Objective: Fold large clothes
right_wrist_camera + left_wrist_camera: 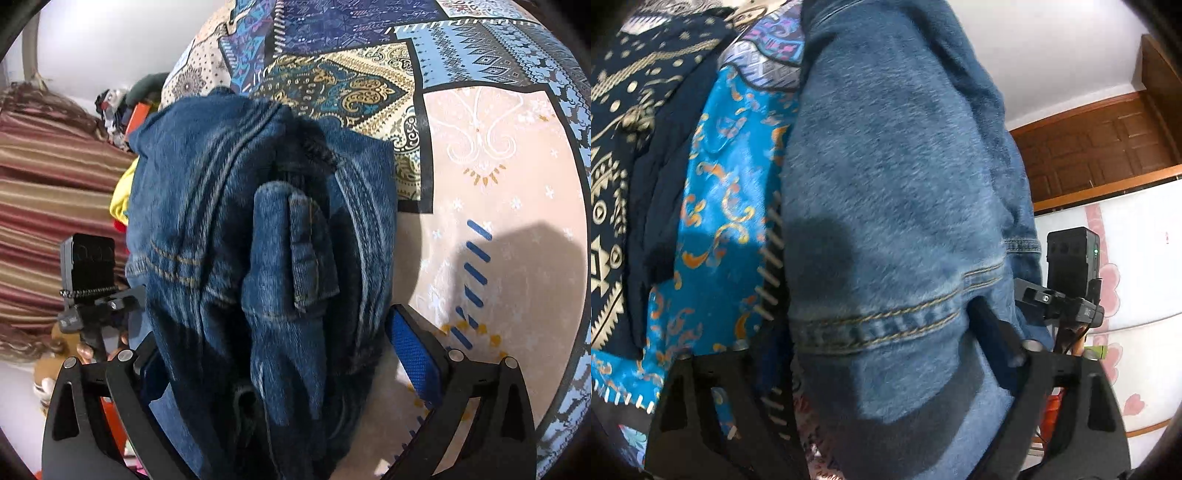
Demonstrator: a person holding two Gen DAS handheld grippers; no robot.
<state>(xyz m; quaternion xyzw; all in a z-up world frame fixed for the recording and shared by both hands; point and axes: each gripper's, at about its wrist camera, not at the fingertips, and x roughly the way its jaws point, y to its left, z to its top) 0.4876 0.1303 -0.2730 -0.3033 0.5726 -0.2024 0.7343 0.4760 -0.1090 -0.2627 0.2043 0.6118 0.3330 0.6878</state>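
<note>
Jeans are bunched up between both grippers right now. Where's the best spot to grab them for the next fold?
Probably the stitched hem on the jeans: a flat, firm double-seamed edge. Come from below it, where the left gripper already straddles it. The bunched middle looks too thick.

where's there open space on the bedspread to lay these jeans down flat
The clearest bare patch is the peach panel of the bedspread, right of the jeans, bordered by the paisley panel above and the blue patterned border at the far right. The left side is crowded: a heap of clothes and a striped fabric.
</note>
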